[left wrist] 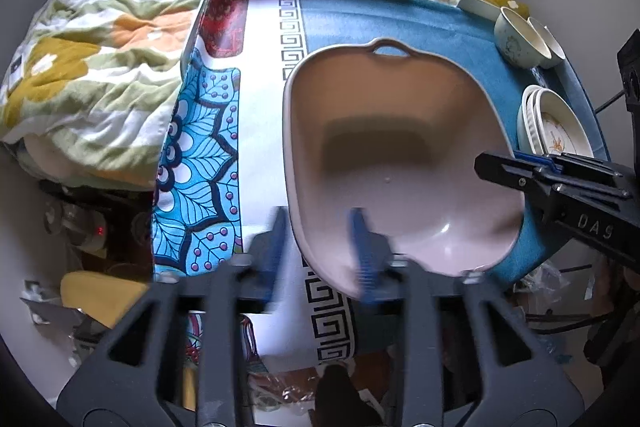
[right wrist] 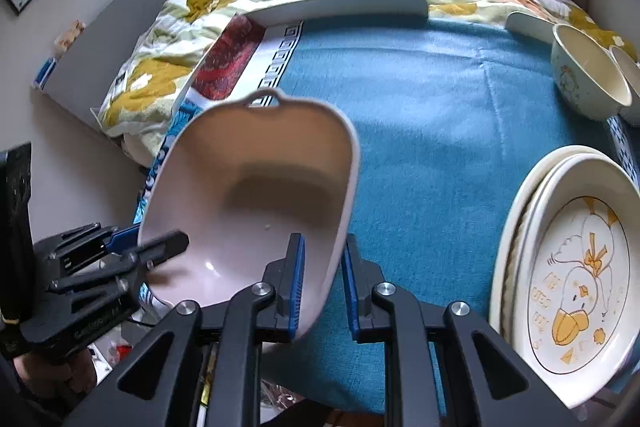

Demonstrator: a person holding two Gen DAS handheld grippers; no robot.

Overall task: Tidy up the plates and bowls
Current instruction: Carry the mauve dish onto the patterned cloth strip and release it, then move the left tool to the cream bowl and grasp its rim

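Left wrist view: looks down past the left claw [left wrist: 320, 255] onto a pale pink oval ceramic dish with a loop handle [left wrist: 400, 131], over a blue towel cloth [left wrist: 400, 23] at picture centre. Shows that claw roughly half open, blurred blue pads [left wrist: 362, 255] straddling the dish's near rim at 6 o'clock without pinching it. Shows the right claw [right wrist: 323, 283] reaching in from 3 o'clock.

Right wrist view: shows the right claw narrowed onto the dish's wall at 6 o'clock, one pad inside, one outside. Places stacked cream plates with a duck drawing [right wrist: 580, 267] at 4 o'clock and two cream bowls [right wrist: 588, 79] at 2 o'clock, well apart from the dish. Cannot tell whether the dish rests on the cloth.
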